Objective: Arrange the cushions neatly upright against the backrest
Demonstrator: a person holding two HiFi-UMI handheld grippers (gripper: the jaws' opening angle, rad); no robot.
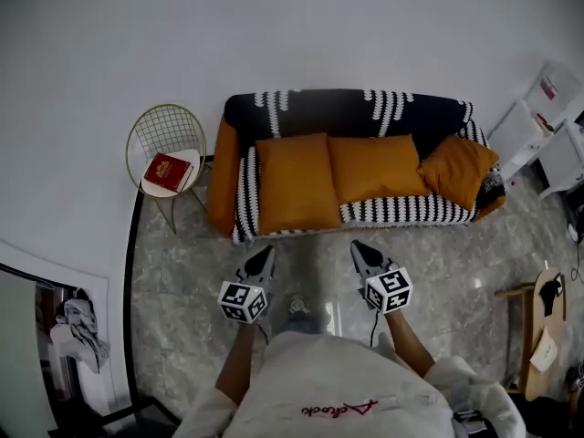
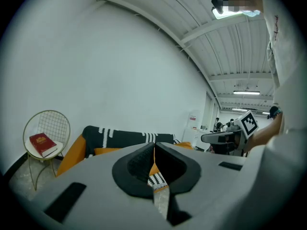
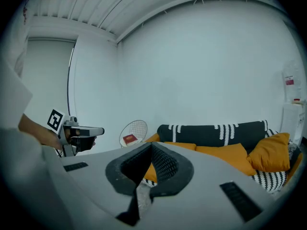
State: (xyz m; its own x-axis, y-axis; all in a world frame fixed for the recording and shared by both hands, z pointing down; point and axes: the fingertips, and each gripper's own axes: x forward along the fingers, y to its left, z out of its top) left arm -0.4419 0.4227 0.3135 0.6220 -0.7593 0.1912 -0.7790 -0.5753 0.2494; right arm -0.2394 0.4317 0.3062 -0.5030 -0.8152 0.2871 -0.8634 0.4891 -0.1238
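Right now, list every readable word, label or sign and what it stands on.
Nothing reads clearly.
Red script on the person's shirt: upside down, illegible.
Red book cover print: too small.
Red label on the white cabinet: blurred.
Marker cubes: square patterns, no words.

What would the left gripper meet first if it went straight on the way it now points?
Probably the left orange cushion lying flat on the sofa seat, or the striped cover edge just below it; depth is unclear. Only floor lies between it and the shut left gripper.
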